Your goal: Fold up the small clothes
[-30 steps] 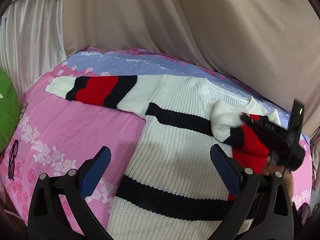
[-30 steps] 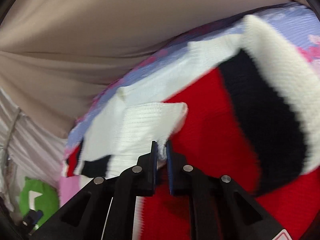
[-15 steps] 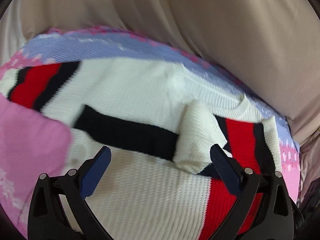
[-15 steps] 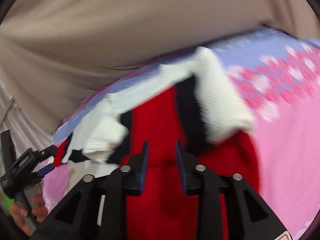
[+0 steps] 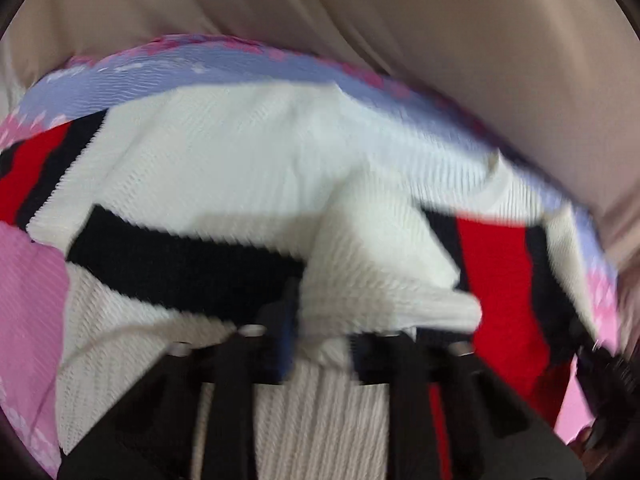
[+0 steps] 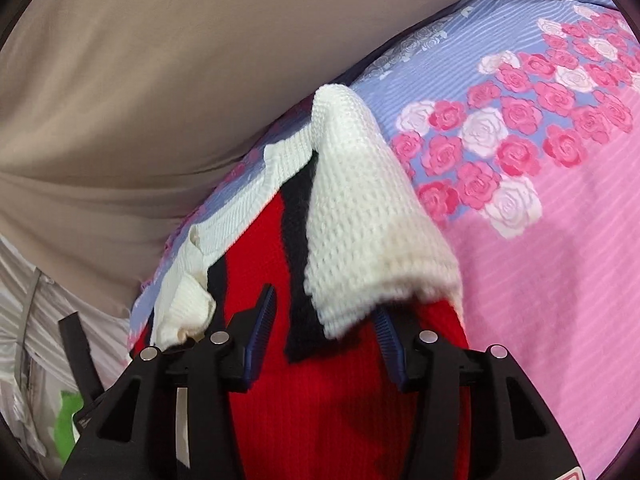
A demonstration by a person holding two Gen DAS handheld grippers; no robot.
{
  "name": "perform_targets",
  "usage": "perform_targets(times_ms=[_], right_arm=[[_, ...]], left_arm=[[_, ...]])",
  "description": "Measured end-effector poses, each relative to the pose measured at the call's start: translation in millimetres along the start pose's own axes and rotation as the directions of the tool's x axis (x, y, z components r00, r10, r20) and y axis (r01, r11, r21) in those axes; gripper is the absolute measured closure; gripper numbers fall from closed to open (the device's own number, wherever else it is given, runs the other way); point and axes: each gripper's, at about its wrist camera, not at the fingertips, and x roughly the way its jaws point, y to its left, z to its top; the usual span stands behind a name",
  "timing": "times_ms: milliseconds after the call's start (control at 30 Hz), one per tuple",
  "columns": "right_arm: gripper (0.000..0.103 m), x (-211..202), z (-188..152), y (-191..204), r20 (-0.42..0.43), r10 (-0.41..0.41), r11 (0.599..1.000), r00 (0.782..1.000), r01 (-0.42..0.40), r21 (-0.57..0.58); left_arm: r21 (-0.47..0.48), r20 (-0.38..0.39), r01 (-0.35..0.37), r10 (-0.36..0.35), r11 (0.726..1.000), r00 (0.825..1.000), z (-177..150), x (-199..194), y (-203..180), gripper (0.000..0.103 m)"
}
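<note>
Midway through the sleeve-folding step: white ribbed-knit sweater with black and red stripes (image 5: 224, 184) spread flat on the pink and lilac rose-print bedsheet (image 6: 560, 248), its right sleeve (image 5: 492, 264) already doubled back across the chest. Left gripper (image 5: 320, 332) just closing, now narrowed on the white cuff (image 5: 380, 280) of that folded sleeve; pinch looks real, though blur makes contact hard to confirm. Right gripper (image 6: 324, 328) also just closing, yet gapped, straddling the red band of the sleeve (image 6: 320, 400) with a white knit flap (image 6: 360, 220) draped over one pad; no firm clamp visible. Next move, probably: settling the cuff flat, releasing, then reaching to the other striped sleeve (image 5: 36, 168) lying outstretched at the far left.
</note>
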Motion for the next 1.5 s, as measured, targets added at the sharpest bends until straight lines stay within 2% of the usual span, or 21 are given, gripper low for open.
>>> perform_targets(times_ms=[33, 67, 167, 267, 300, 400, 500, 567, 600, 667, 700, 800, 867, 967, 1067, 1167, 1200, 1233, 1300, 1433, 1500], right_arm=[[0.093, -6.4, 5.4, 6.6, 0.029, 0.011, 1.000, 1.000, -0.010, -0.021], [0.092, -13.7, 7.5, 16.4, 0.071, 0.022, 0.999, 0.997, -0.019, -0.045], [0.093, -45.7, 9.0, 29.4, 0.188, 0.033, 0.991, 0.982, -0.007, -0.136], [0.093, -13.4, -0.2, -0.9, 0.068, -0.129, 0.986, 0.989, 0.136, -0.100], [0.093, -5.9, -5.0, -11.8, 0.024, -0.153, 0.986, 0.988, 0.155, -0.057], [0.093, -20.1, -10.3, -4.2, 0.091, -0.128, 0.987, 0.988, 0.136, -0.084], [0.093, 0.1, -12.0, -3.9, 0.021, -0.216, 0.967, 0.976, 0.217, -0.134], [0.091, -12.0, -12.1, 6.4, 0.041, -0.241, 0.959, 0.970, 0.245, -0.141], [0.087, -21.1, -15.0, 14.6, 0.053, -0.254, 0.954, 0.966, 0.259, -0.152], [0.086, -46.9, -29.3, 33.7, 0.083, -0.268, 0.942, 0.960, 0.279, -0.185], [0.086, -59.0, -38.2, 42.3, 0.086, -0.261, 0.938, 0.961, 0.274, -0.210], [0.080, -95.5, -79.6, 67.8, 0.091, -0.206, 0.926, 0.974, 0.224, -0.304], [0.075, -112.5, -117.8, 84.5, 0.063, -0.199, 0.898, 0.978, 0.208, -0.389], [0.068, -121.2, -171.6, 105.6, -0.019, -0.193, 0.876, 0.981, 0.164, -0.454], [0.068, -114.4, -206.5, 119.5, -0.107, -0.178, 0.895, 0.978, 0.116, -0.430], [0.068, -103.9, -232.8, 136.9, -0.157, -0.177, 0.901, 0.972, 0.096, -0.424], [0.068, -101.1, -240.0, 142.6, -0.170, -0.174, 0.901, 0.970, 0.087, -0.425], [0.068, -98.2, -243.9, 147.6, -0.178, -0.173, 0.899, 0.969, 0.082, -0.430], [0.066, -94.4, -252.4, 159.0, -0.183, -0.173, 0.889, 0.968, 0.074, -0.452], [0.063, -94.7, -255.6, 169.0, -0.178, -0.171, 0.885, 0.969, 0.071, -0.459], [0.062, -94.2, -252.9, 168.7, -0.175, -0.171, 0.888, 0.970, 0.075, -0.453]], left_arm=[[-0.030, 0.041, 0.015, -0.014, 0.999, 0.999, 8.6, -9.5, 6.5, 0.092], [-0.060, 0.098, 0.026, -0.020, 0.998, 0.995, 17.8, -21.8, 14.2, 0.092], [-0.085, 0.117, -0.011, 0.021, 0.996, 0.993, 26.5, -21.9, 29.6, 0.089], [-0.109, -0.017, -0.067, 0.065, 0.992, 0.998, 15.1, 10.9, 43.2, 0.091], [-0.109, -0.010, -0.058, 0.058, 0.992, 0.998, 10.6, 11.4, 45.6, 0.091], [-0.083, 0.013, -0.065, 0.066, 0.994, 0.998, 7.0, 9.5, 44.7, 0.089], [-0.084, 0.003, -0.066, 0.066, 0.994, 0.998, 7.6, 3.8, 41.7, 0.088], [-0.095, 0.025, -0.046, 0.049, 0.994, 0.999, 2.7, -16.3, 47.1, 0.088], [-0.092, 0.038, -0.055, 0.059, 0.994, 0.998, 2.6, -26.9, 53.0, 0.083], [-0.114, 0.059, -0.093, 0.100, 0.989, 0.993, -1.9, -47.7, 73.4, 0.057], [-0.145, 0.080, -0.116, 0.129, 0.983, 0.988, -1.9, -61.3, 93.0, 0.043], [-0.254, 0.132, -0.231, 0.270, 0.939, 0.954, 8.7, -89.6, 160.1, 0.030], [-0.342, 0.124, -0.307, 0.366, 0.888, 0.922, 23.2, -96.8, 216.2, 0.027], [-0.476, 0.070, -0.345, 0.426, 0.809, 0.902, 37.7, -93.6, 293.6, 0.027], [-0.579, 0.029, -0.343, 0.439, 0.740, 0.898, 43.1, -83.5, 355.8, 0.030], [-0.628, -0.019, -0.318, 0.395, 0.710, 0.919, 45.5, -65.3, 391.0, 0.050], [-0.628, 0.007, -0.313, 0.407, 0.712, 0.913, 47.8, -65.9, 393.3, 0.056], [-0.620, 0.014, -0.301, 0.394, 0.725, 0.919, 50.4, -64.1, 397.4, 0.077], [-0.604, 0.018, -0.258, 0.336, 0.754, 0.942, 59.1, -56.8, 396.9, 0.096], [-0.576, 0.079, -0.244, 0.350, 0.780, 0.934, 72.3, -76.8, 373.9, 0.100], [-0.546, 0.163, -0.181, 0.316, 0.818, 0.935, 85.3, -98.4, 344.0, 0.100]])
